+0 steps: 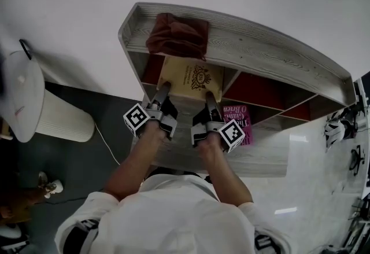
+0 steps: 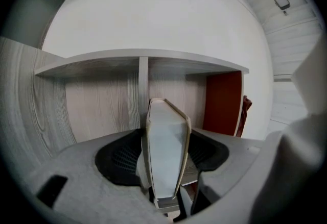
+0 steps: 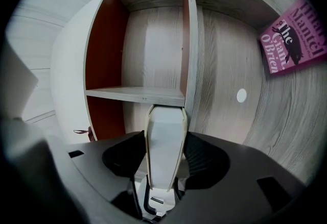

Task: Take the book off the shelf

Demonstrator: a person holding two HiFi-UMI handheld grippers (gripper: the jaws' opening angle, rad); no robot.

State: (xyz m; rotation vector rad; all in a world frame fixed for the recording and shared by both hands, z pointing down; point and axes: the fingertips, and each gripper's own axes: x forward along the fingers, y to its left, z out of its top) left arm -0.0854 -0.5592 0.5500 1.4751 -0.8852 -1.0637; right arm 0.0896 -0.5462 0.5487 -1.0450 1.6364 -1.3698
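Left gripper (image 1: 162, 92), right gripper (image 1: 210, 98) both squeeze tan book (image 1: 193, 78): dark crest on cover, white pages, at shelf (image 1: 272, 53).

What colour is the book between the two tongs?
Tan, with a dark ornate crest on the cover. The book shows best in the head view.

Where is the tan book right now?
Head view, centre: tan book at the shelf front, below the red cloth, gripped by left tool and right tool.
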